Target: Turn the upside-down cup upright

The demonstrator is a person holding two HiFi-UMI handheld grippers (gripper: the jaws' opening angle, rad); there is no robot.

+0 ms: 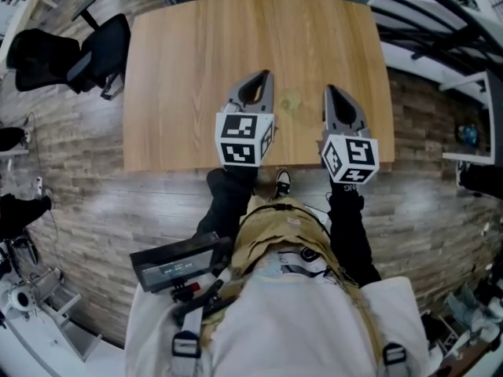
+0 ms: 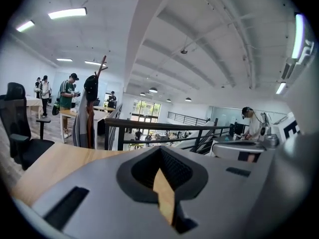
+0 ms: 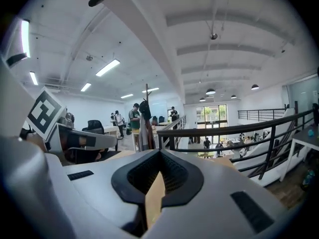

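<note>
In the head view my left gripper point(image 1: 263, 75) and right gripper point(image 1: 328, 89) hover side by side over the near half of a wooden table point(image 1: 189, 69), both pointing away from me. Each pair of jaws meets at the tip with nothing between them. Between the two grippers a faint, pale round patch point(image 1: 291, 101) shows on the tabletop; I cannot tell whether it is a clear cup. In the left gripper view the left gripper point(image 2: 160, 149) is shut and looks out level across the room. The right gripper point(image 3: 159, 151) in its own view does the same. No cup shows in either gripper view.
A black office chair point(image 1: 93, 49) stands off the table's left corner, and appears again as the chair point(image 2: 20, 133). A black railing point(image 2: 164, 128) runs beyond the table's far edge. A coat stand point(image 3: 145, 118) and several people stand far back in the office.
</note>
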